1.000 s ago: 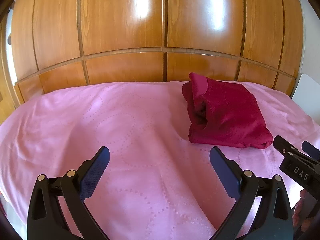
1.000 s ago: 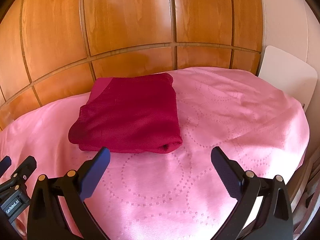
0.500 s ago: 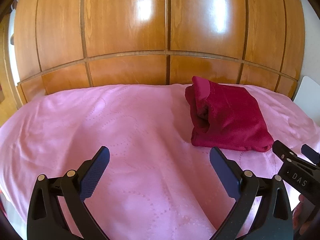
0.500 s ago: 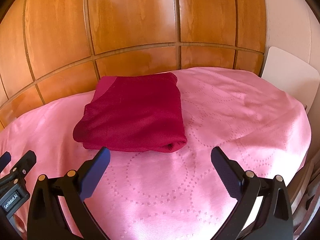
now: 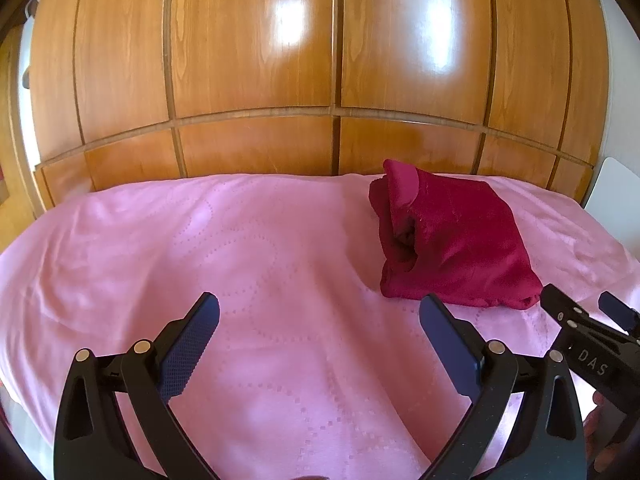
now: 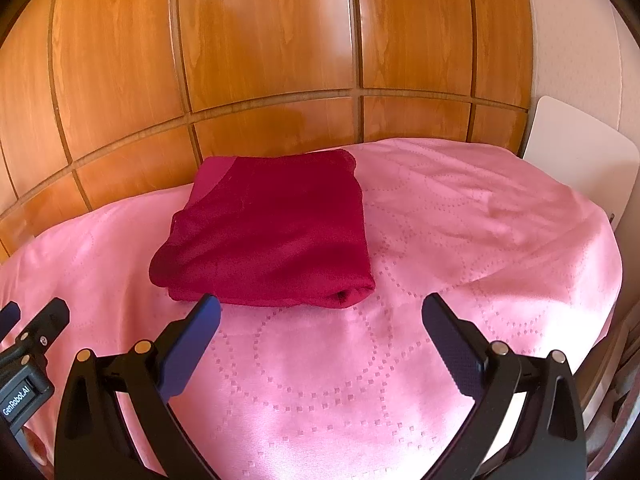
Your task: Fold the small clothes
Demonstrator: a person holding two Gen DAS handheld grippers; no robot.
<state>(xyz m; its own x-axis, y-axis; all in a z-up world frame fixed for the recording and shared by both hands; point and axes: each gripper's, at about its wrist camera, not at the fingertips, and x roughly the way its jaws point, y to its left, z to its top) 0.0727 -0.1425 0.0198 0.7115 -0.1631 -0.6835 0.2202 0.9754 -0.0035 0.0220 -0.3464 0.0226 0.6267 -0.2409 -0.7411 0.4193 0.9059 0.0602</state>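
Note:
A dark red garment (image 5: pixel 452 244) lies folded into a thick rectangle on the pink bedspread (image 5: pixel 248 264), near the wooden wall. In the right wrist view the same folded garment (image 6: pixel 272 228) sits just beyond my gripper's left finger. My left gripper (image 5: pixel 320 316) hangs open over bare bedspread, to the left of the garment and nearer to me. My right gripper (image 6: pixel 321 316) is open too, empty, in front of the garment's near edge. Each gripper shows in the other's view: the right one (image 5: pixel 584 316) at the right edge, the left one (image 6: pixel 34 318) at the left edge.
Glossy wooden panels (image 5: pixel 332 80) rise right behind the bed. A white board (image 6: pixel 576 152) stands at the bed's right side. The bedspread's right edge (image 6: pixel 600 280) drops off towards a dark gap.
Both grippers have drawn back and tilted up a little, so the folded garment sits slightly lower and farther in both views. The garment itself has not moved.

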